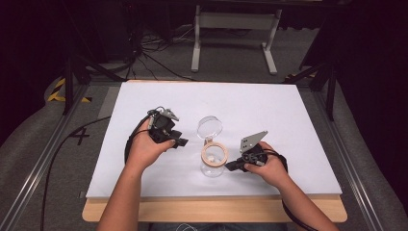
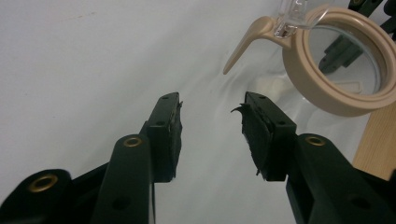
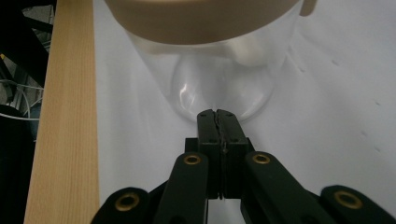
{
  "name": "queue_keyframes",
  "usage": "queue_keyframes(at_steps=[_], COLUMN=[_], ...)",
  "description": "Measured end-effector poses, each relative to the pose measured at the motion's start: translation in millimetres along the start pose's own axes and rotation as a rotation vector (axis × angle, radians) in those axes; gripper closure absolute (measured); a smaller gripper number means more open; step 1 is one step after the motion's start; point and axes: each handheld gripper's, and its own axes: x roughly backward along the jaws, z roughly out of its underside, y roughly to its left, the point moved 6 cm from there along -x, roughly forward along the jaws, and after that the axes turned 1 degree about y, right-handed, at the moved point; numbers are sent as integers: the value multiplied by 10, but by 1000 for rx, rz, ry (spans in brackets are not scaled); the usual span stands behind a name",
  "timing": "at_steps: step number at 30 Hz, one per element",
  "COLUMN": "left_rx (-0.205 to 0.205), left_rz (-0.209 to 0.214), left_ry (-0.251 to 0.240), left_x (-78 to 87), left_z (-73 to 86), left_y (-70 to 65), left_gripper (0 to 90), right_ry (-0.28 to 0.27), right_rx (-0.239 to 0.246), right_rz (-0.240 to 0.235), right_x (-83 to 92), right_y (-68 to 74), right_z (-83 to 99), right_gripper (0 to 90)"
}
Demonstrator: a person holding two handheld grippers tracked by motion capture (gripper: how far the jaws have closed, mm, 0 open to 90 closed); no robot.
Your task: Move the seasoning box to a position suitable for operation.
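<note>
We are working a clear jar (image 1: pixel 212 163) with a tan rim, standing near the front middle of the white table (image 1: pixel 288 115), its clear lid (image 1: pixel 210 127) swung open at twelve o'clock of the mouth. Our right gripper (image 1: pixel 232 166) is sitting at three o'clock of the jar with its jaws pressed fully together on nothing, tips just beside the jar's lower wall. Our left gripper (image 1: pixel 182 142) is hovering at ten o'clock of the jar, jaws partly apart and empty, the jar's tan clasp tab (image 2: pixel 243 44) ahead of them.

We are judging the main risk to be tipping: the jar looks light and smooth, so a sideways nudge from the closed right tips could slide or topple it toward the wooden front edge (image 1: pixel 216 209). The open lid could also snag the left jaws as they are reaching in. Nothing else on the table is standing in our way.
</note>
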Motion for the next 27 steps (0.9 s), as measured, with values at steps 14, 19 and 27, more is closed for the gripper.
queue_keyframes(at_steps=[14, 19, 27], left_rx=[21, 15, 14], left_rz=[13, 11, 22], left_ry=[-20, -36, -182], left_x=[16, 20, 17], left_z=[6, -16, -185], left_y=[21, 17, -51], left_gripper=[702, 738, 869], right_ry=[5, -3, -67], right_rx=[43, 24, -17], right_rz=[-26, -13, 32], right_x=[-123, -55, 203], right_y=[166, 161, 184], right_z=[-114, -128, -202], right_gripper=[898, 898, 899])
